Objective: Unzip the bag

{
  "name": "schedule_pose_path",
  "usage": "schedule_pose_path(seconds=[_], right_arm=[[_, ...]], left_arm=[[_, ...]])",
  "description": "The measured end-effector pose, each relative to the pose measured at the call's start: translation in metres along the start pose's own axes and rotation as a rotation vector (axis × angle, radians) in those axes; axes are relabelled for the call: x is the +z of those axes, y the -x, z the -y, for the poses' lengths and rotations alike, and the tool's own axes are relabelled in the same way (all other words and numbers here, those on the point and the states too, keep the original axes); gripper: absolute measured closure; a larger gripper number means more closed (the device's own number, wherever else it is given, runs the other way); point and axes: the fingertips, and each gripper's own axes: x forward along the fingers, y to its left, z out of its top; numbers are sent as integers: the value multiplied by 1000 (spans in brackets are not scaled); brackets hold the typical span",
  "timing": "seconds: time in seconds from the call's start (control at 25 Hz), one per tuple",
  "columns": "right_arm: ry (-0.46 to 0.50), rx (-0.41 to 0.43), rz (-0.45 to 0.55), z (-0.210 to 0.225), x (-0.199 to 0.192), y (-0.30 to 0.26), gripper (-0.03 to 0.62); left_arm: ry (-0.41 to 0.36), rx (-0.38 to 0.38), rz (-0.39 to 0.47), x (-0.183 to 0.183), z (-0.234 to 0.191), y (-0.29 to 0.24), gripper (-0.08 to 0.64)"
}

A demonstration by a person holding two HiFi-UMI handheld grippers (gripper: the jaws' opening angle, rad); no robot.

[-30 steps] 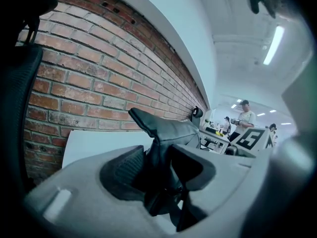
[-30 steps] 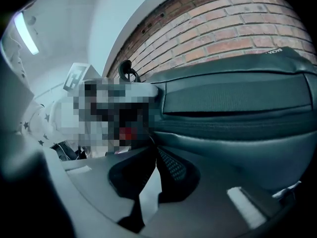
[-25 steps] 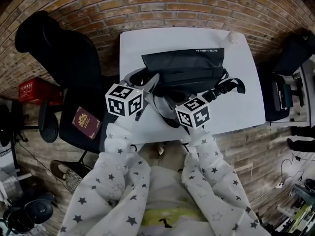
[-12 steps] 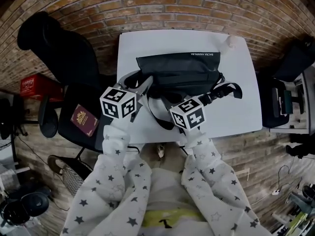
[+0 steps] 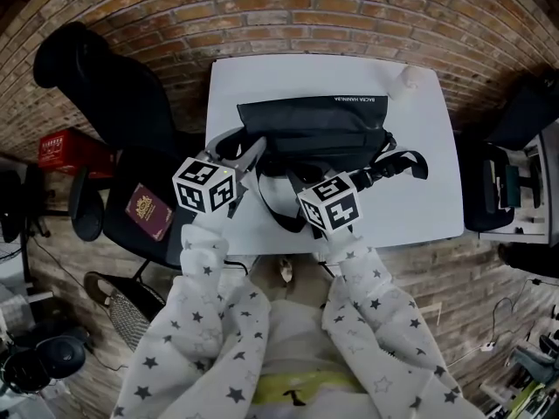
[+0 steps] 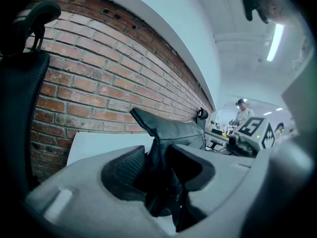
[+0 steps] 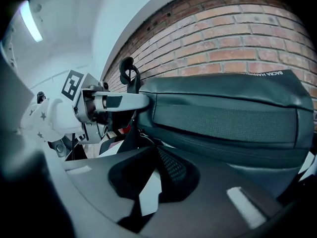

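Black bag (image 5: 314, 122) laid on white surface (image 5: 428, 195), end pinched by left gripper (image 5: 247, 154) fingers, right gripper (image 5: 380, 173) fingers pressed together

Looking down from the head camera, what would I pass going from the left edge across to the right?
Red crate → red booklet → left tool → right tool → small white object at the table's corner.

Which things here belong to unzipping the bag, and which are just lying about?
Belonging: black fabric bag; left gripper, clamped on the bag's end; right gripper, shut, close to the bag; white table underneath.
Lying about: dark red booklet on the black office chair; red crate; small white object at the table's corner.
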Motion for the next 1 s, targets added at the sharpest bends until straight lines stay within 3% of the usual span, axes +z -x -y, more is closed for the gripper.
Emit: schedule_pose_path(seconds=[1.0], right_arm=[[-62,-150,15,46,-3,32,577]], left_arm=[[-9,22,14,-1,-6,2,397]])
